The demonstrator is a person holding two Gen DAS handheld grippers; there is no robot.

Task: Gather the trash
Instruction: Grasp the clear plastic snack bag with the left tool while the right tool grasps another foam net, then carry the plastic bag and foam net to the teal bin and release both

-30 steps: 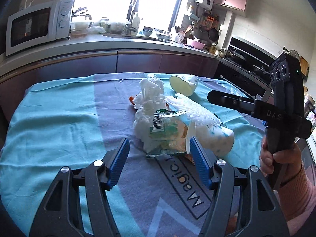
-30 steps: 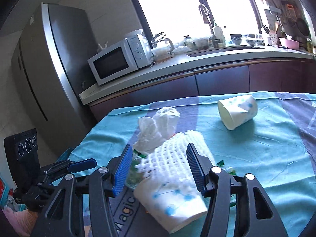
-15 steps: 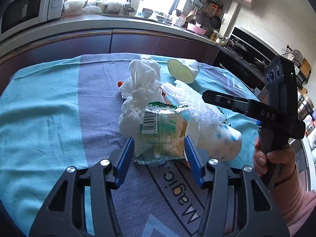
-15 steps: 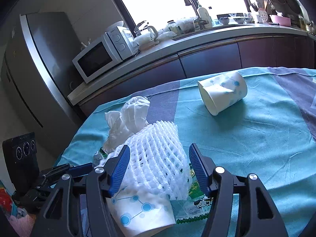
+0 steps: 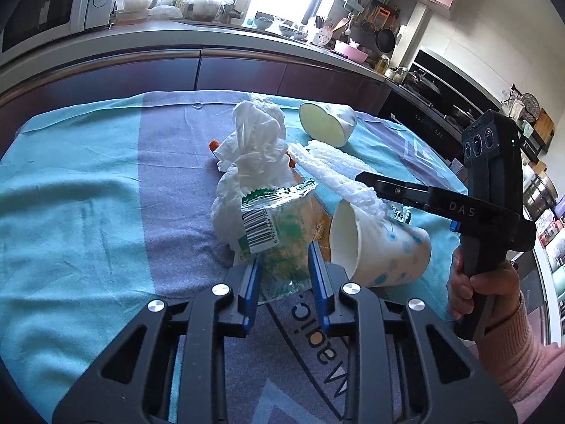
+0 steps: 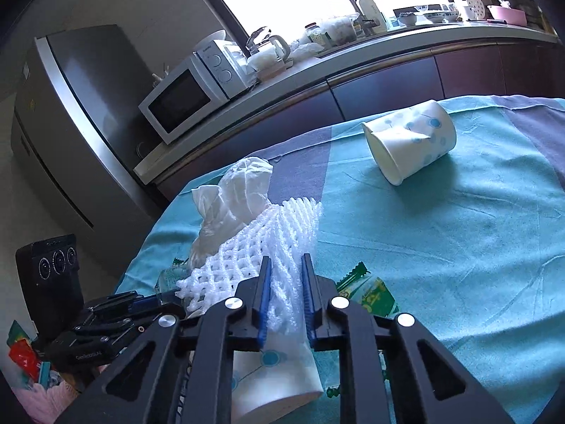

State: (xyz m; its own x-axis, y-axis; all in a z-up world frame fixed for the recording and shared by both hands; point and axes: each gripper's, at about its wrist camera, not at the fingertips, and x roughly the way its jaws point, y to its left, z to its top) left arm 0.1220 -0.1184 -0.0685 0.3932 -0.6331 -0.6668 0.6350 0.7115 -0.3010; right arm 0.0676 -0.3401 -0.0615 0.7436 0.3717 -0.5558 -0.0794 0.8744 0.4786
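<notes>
A heap of trash lies on the teal and grey tablecloth [image 5: 88, 190]. My left gripper [image 5: 284, 265] is shut on a clear green-printed snack wrapper [image 5: 279, 226] with a barcode. Behind the wrapper sits crumpled white tissue [image 5: 254, 148]. My right gripper [image 6: 285, 282] is shut on a white foam fruit net [image 6: 261, 243], which drapes over a dotted paper cup [image 6: 275, 371] lying on its side. That cup [image 5: 378, 247] and the net [image 5: 335, 169] also show in the left wrist view. A second paper cup [image 6: 409, 141] lies tipped further back.
A green wrapper [image 6: 370, 289] lies under the near cup. A kitchen counter with a microwave [image 6: 187, 99] and a fridge [image 6: 70, 123] stands behind the table. A bin with colourful trash [image 6: 24, 364] shows at the lower left of the right wrist view.
Both grippers moved forward into the heap and closed: the left on the snack wrapper, the right on the foam net. Both were open before.
</notes>
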